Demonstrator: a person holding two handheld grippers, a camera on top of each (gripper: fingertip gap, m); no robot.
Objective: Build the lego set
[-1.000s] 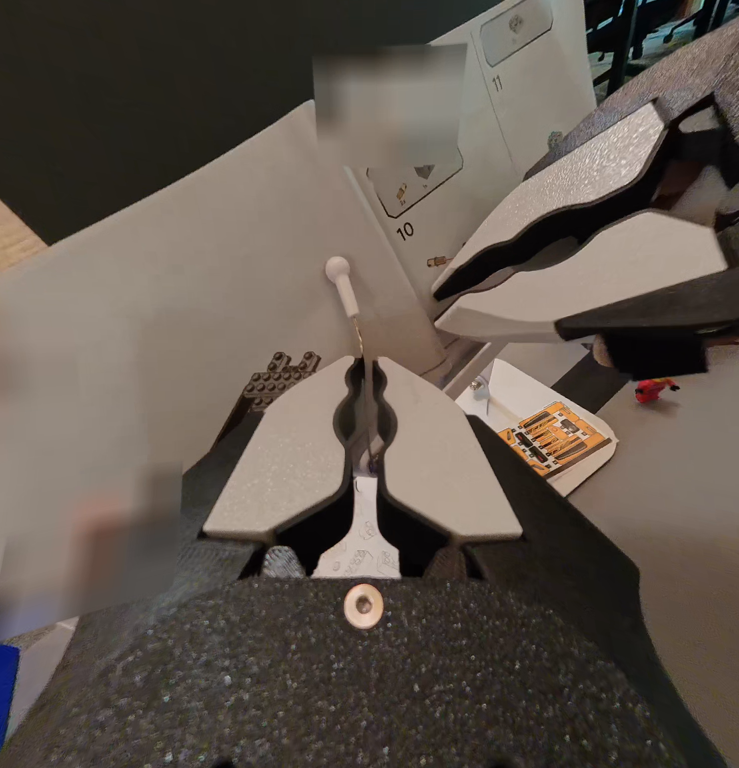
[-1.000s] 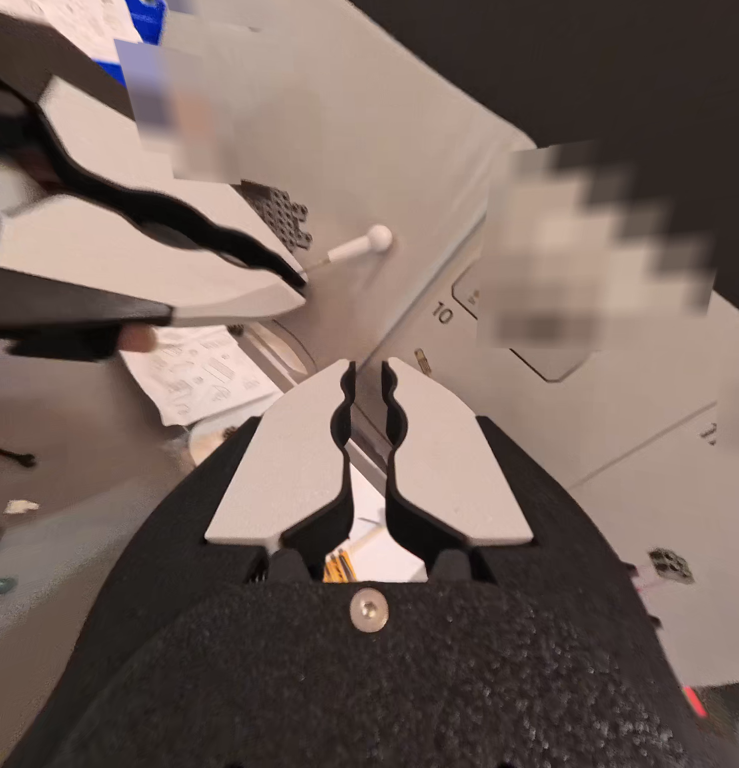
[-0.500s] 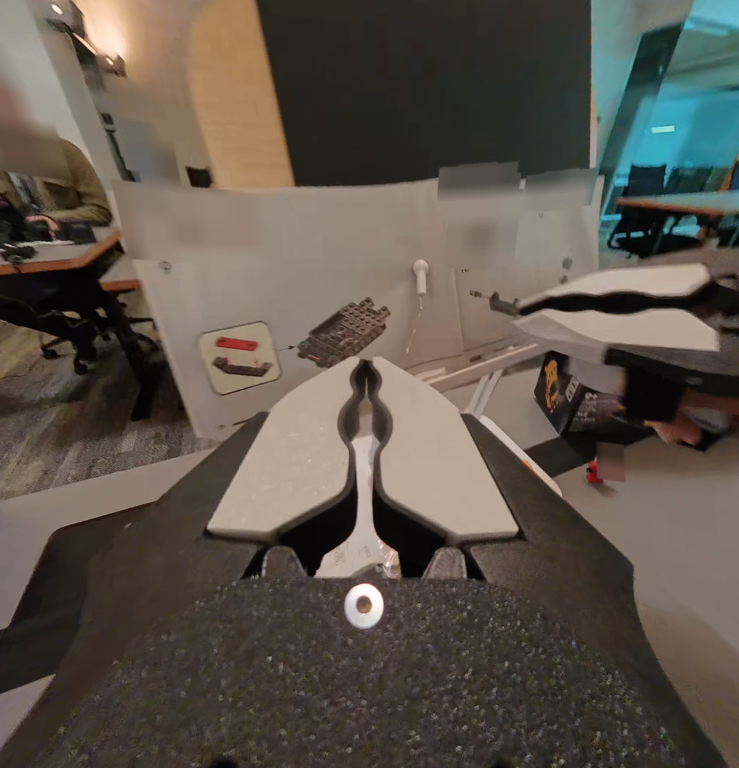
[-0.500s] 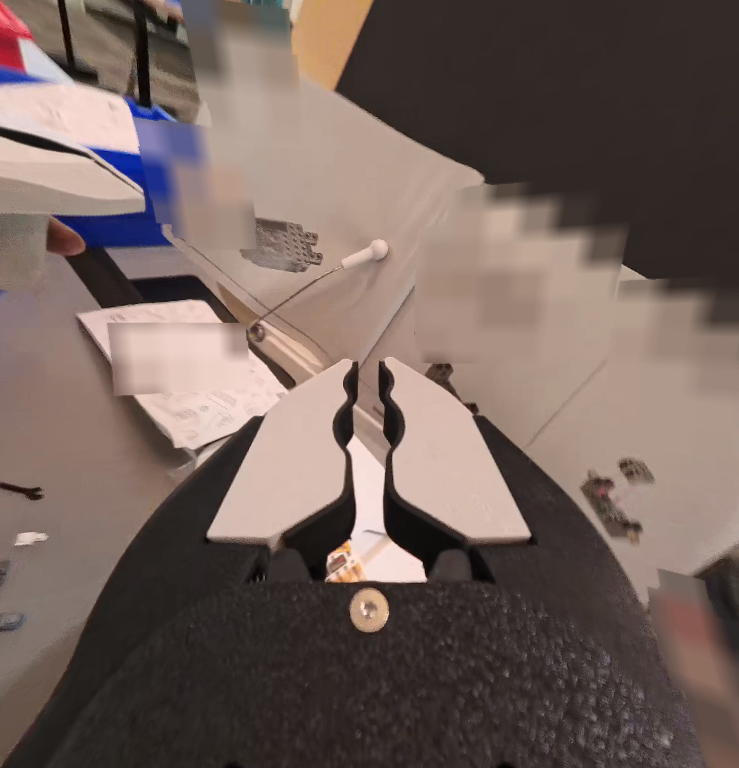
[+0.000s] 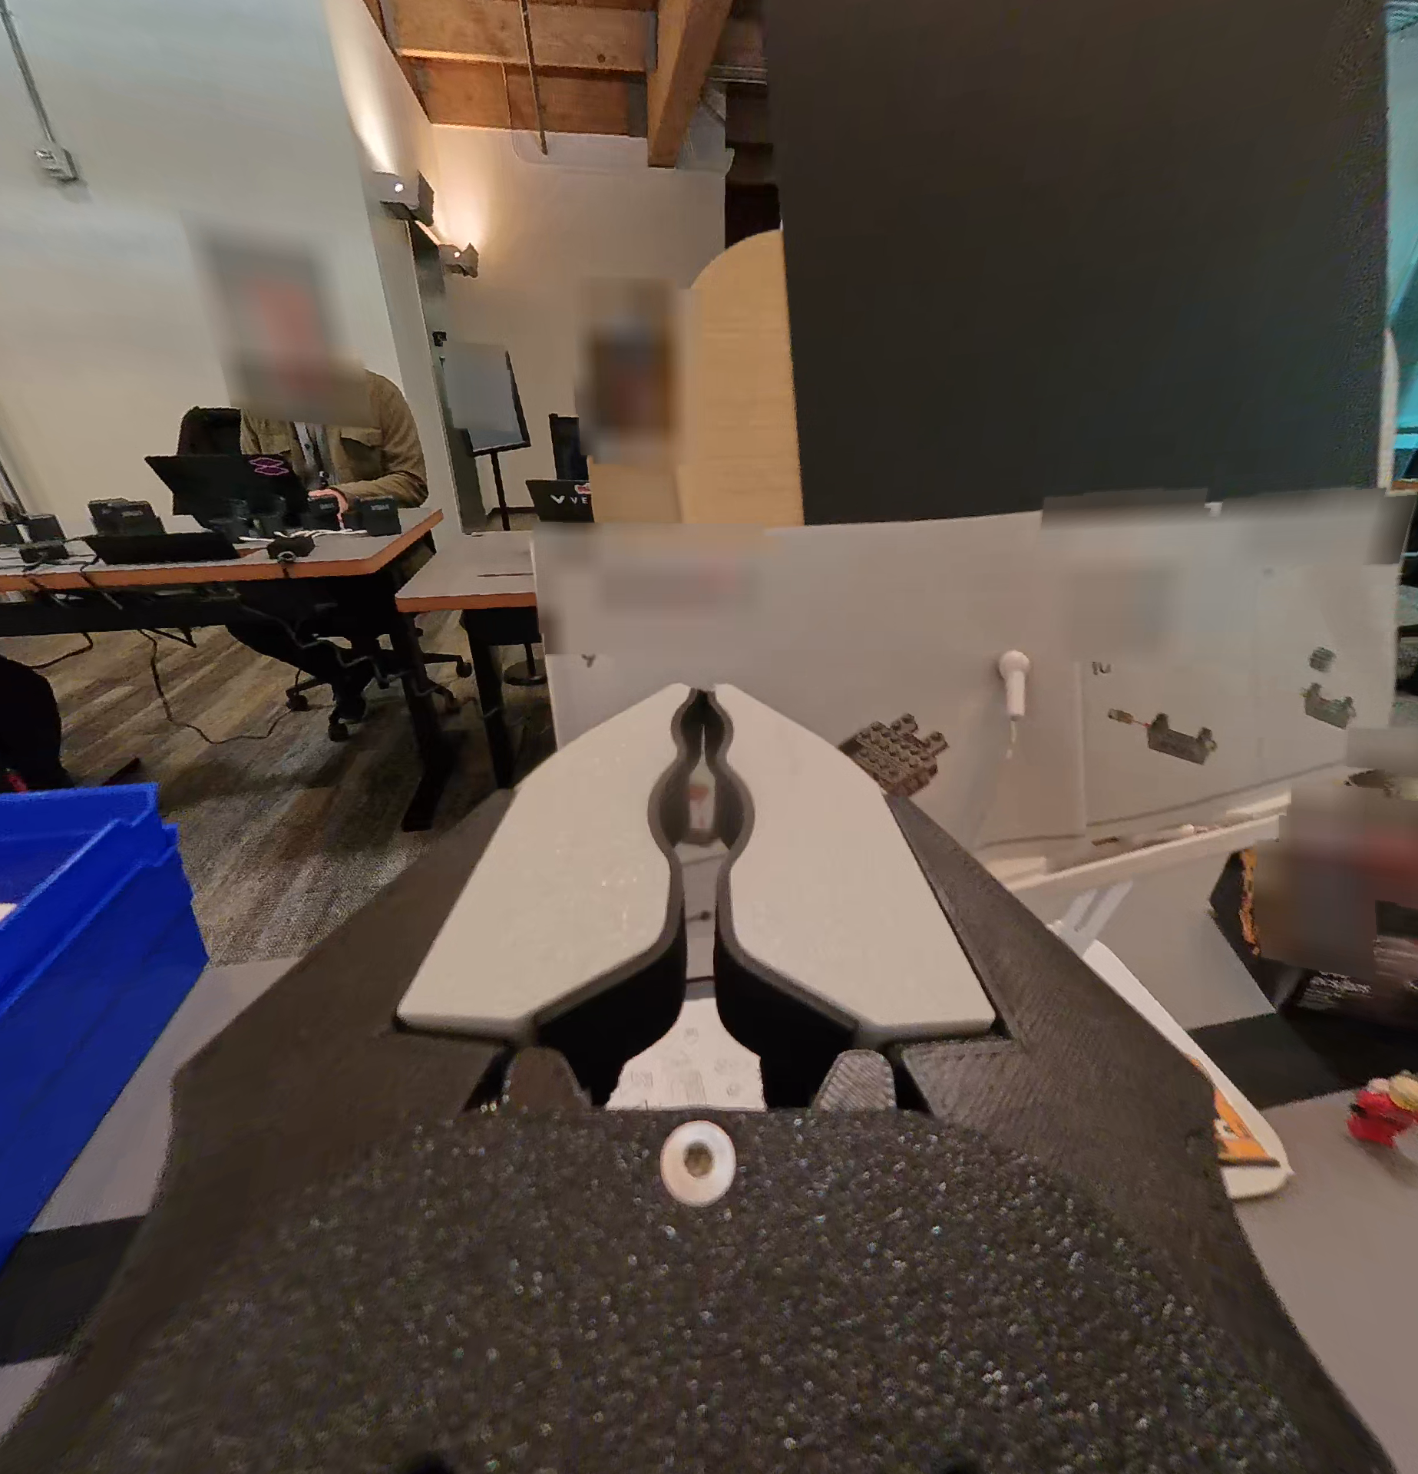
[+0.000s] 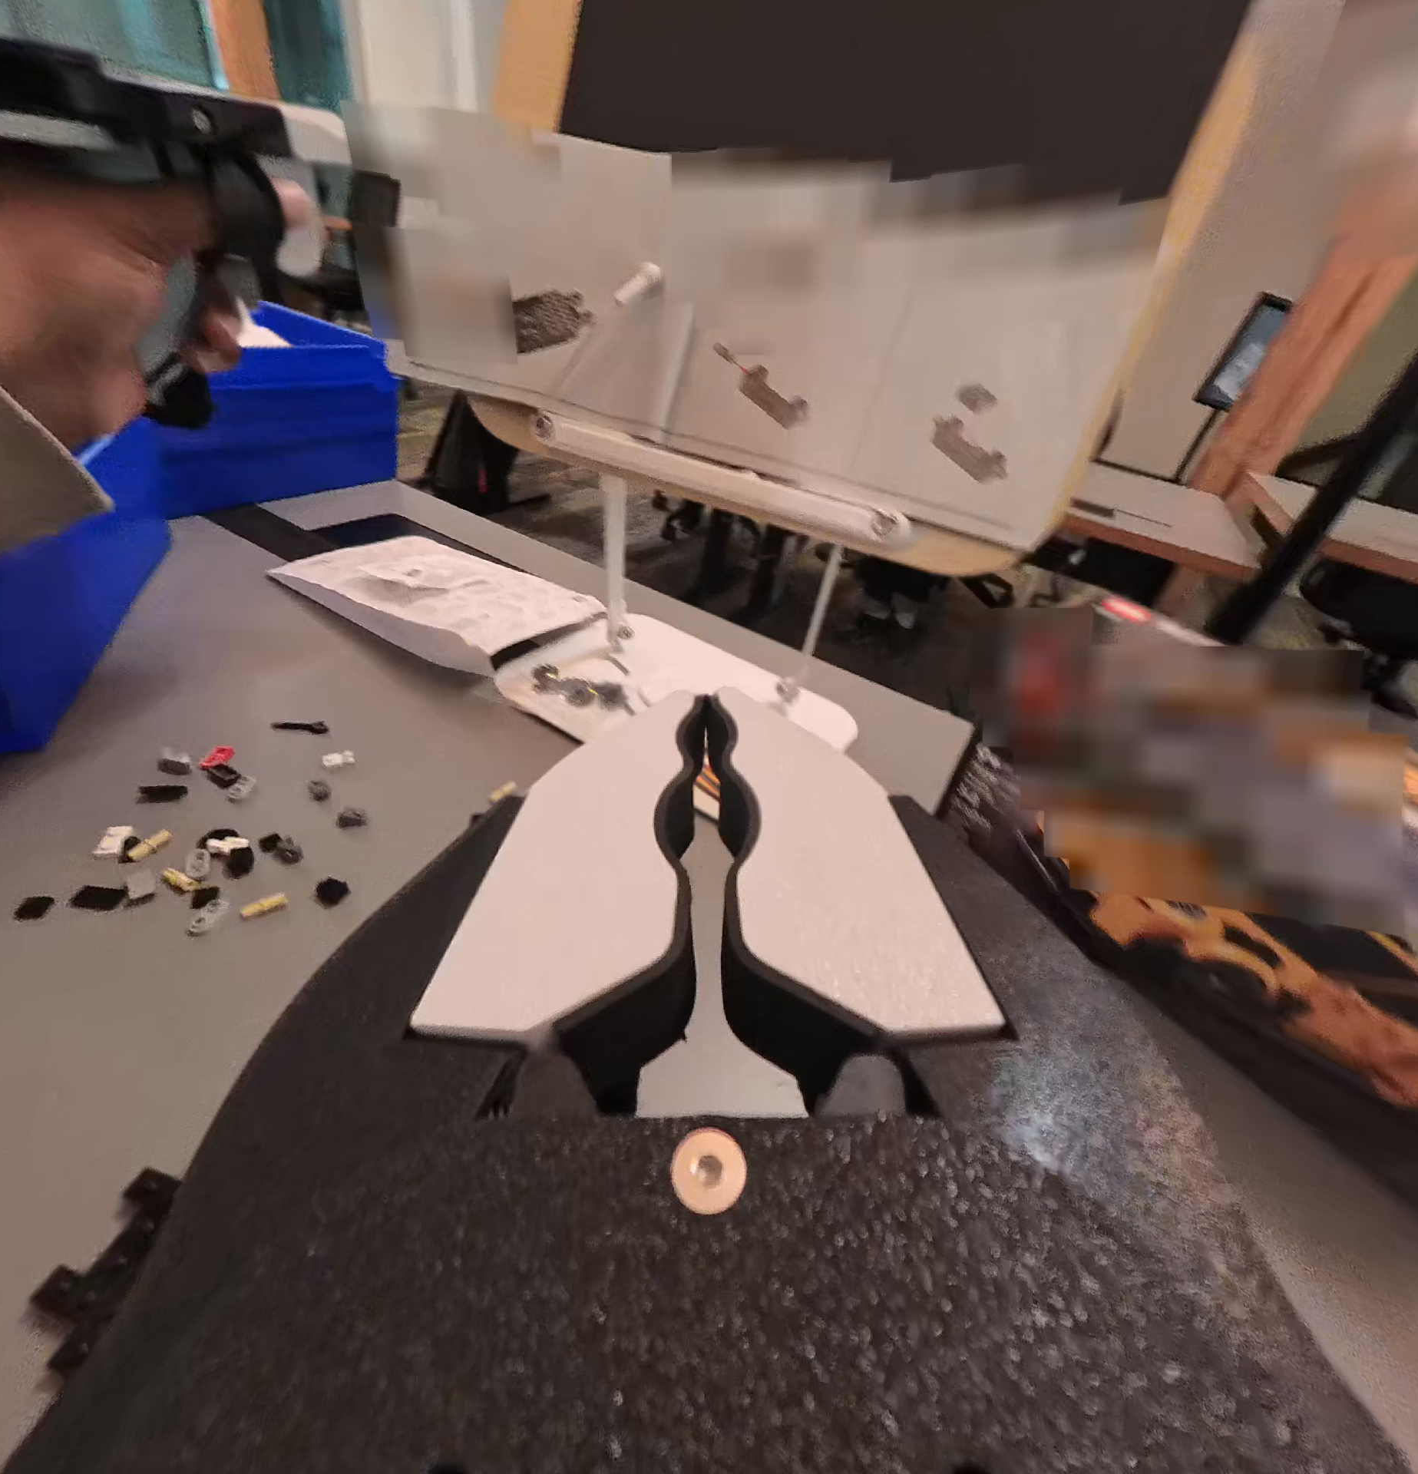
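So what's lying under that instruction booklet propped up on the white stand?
Under the instruction booklet, the white stand reaches down to its base on the grey table, beside a sheet of paper. The right gripper hides some of the base.

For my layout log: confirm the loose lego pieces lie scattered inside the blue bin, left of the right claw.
Wrong. In the right wrist view the loose lego pieces lie scattered on the grey table, left of the right claw.
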